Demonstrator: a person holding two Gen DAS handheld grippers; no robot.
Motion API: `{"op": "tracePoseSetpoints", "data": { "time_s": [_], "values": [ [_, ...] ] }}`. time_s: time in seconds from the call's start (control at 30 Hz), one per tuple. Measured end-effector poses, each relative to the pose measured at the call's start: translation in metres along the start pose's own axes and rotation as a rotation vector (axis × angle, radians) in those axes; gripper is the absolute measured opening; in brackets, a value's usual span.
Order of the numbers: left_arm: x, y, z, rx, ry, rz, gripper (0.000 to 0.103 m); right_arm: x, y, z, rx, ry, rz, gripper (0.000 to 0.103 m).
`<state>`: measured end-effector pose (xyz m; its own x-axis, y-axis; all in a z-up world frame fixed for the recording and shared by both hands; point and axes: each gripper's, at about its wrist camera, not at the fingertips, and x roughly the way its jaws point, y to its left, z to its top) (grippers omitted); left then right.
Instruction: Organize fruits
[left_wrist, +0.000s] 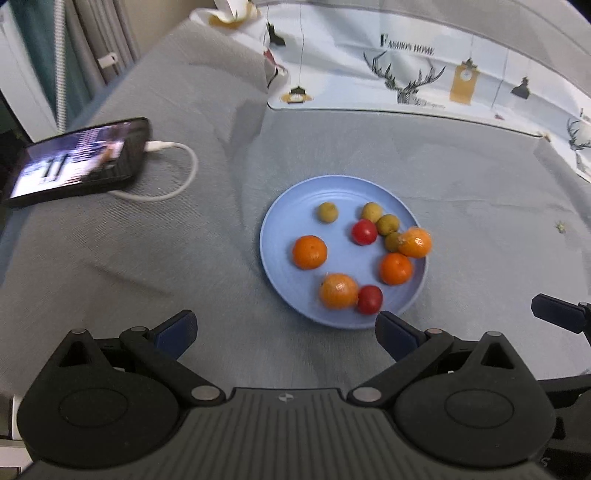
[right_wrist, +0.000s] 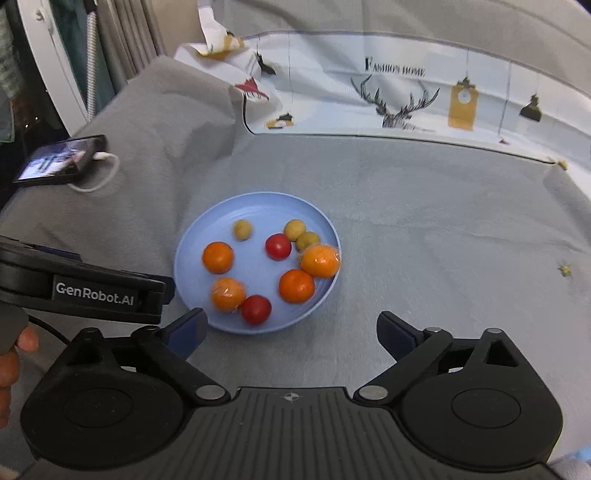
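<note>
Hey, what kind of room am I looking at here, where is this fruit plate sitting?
Most likely a bedroom: the blue plate of fruit sits on a grey bed sheet, a printed duvet lies folded behind it, and a phone charges at the bed's edge near curtains.

Fruit on the blue plate (left_wrist: 284, 221)

We see four oranges (left_wrist: 309, 252) (two look wrapped in clear film), two red tomatoes (left_wrist: 364, 232) and four small yellow-green fruits (left_wrist: 327, 212) lying loose on the round plate, most clustered toward its right side.

Four oranges (left_wrist: 309, 252), two tomatoes (left_wrist: 364, 232), perhaps four longans (left_wrist: 327, 212)
</note>
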<state>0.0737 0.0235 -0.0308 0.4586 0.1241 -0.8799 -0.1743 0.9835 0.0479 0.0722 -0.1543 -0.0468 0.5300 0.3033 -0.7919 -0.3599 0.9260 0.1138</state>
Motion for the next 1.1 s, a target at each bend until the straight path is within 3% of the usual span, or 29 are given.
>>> {"op": "tracePoseSetpoints", "data": {
  "time_s": [0.27, 0.53, 1.1],
  "values": [
    [-0.056, -0.003, -0.041, 0.015, -0.075, 0.002, 0.103, -0.054, 0.005, -0.034, 0.015, -0.059, -0.026, 0.1],
    [-0.087, -0.009, -0.068, 0.027, -0.126, -0.001, 0.103, -0.085, 0.009, -0.057, 0.022, -0.118, -0.056, 0.102],
    [-0.113, -0.015, -0.079, 0.042, -0.18, 0.021, 0.103, -0.113, 0.011, -0.066, 0.023, -0.18, -0.071, 0.102]
  ]
}}
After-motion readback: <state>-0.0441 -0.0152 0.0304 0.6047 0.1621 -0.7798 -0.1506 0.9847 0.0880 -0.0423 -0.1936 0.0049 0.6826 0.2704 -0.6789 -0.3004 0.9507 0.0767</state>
